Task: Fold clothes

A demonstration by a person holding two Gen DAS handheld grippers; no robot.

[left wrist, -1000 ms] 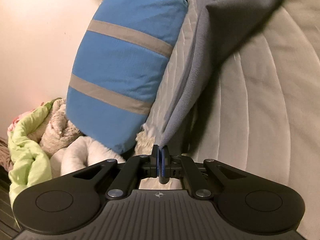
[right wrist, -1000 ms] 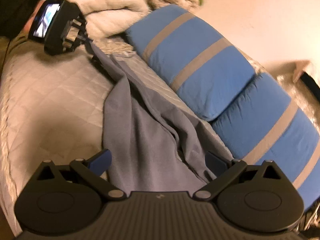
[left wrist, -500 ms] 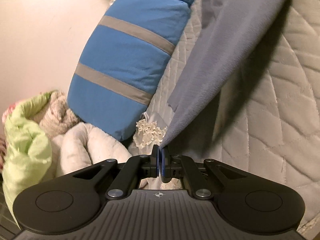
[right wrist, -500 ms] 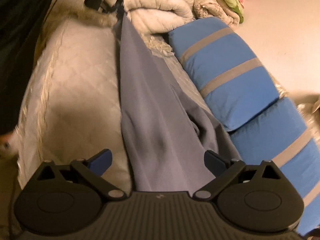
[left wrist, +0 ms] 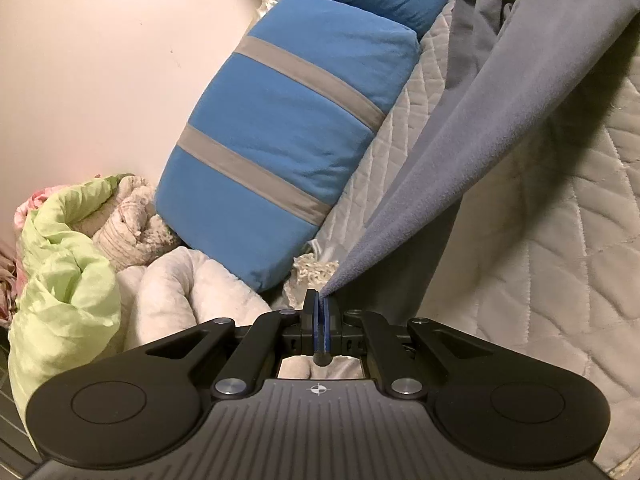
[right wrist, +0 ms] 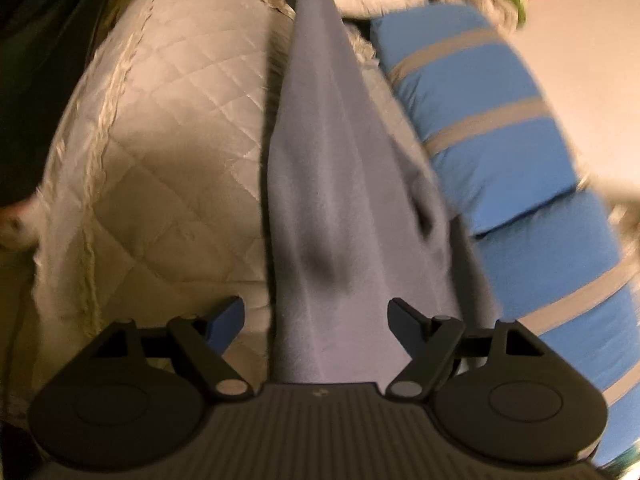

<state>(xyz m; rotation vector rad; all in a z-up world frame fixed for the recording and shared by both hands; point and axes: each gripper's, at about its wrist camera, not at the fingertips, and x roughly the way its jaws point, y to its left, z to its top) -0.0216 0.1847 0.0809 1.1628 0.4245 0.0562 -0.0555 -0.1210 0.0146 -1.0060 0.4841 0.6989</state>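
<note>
A grey fleece garment (left wrist: 472, 128) is stretched taut above the quilted bed. My left gripper (left wrist: 320, 300) is shut on one corner of it, and the cloth runs up and to the right from the jaws. In the right wrist view the same garment (right wrist: 340, 200) runs as a long band from the top of the frame down between the fingers. My right gripper (right wrist: 316, 312) is open, with the cloth lying between the two blue-padded fingers (right wrist: 228, 316) and over the gripper body. The left gripper itself is hidden at the garment's far end.
The cream quilted bedspread (left wrist: 560, 260) lies under the garment and shows in the right wrist view (right wrist: 160, 140) too. Blue pillows with grey stripes (left wrist: 288, 128) line the wall side (right wrist: 500, 120). A pile of beige and green bedding (left wrist: 80, 260) sits past the pillows.
The garment has been lifted off the bed and pulled into a taut, narrow band. The right gripper has moved along it and its jaws have narrowed a little, still open.
</note>
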